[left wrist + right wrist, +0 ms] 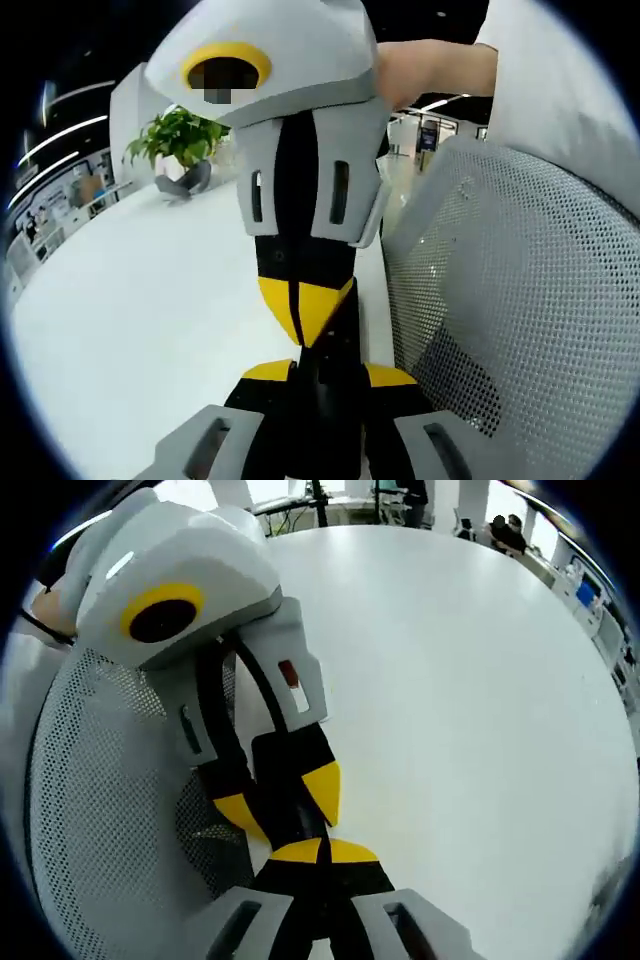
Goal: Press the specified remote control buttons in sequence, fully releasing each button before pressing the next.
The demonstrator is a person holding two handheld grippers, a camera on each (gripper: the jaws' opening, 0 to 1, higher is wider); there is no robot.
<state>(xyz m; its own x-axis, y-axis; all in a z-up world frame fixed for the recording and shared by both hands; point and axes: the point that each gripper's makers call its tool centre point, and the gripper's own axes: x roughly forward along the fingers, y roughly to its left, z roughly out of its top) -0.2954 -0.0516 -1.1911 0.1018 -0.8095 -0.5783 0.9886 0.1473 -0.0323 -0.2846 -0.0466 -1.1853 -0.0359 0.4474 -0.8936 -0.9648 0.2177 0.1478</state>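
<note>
Left tongs (318, 368): closed, tips met, nothing held; bottom centre.
Right tongs (322, 852): closed, tips met, nothing held.
Pot (186, 178): plant (178, 135) held in it, upper left.
Worktop (470, 700): white, bare, wide open room.
Chair (520, 300): mesh, at the worktop edge.
Remote: cannot be located.

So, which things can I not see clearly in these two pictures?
- Table, left gripper view: the right gripper and a mesh chair back cover part of it.
- Table, right gripper view: the left gripper and the mesh cover its left side.
- Plant, left gripper view: too small for detail.
- Far background, both views: blurred and small.
</note>
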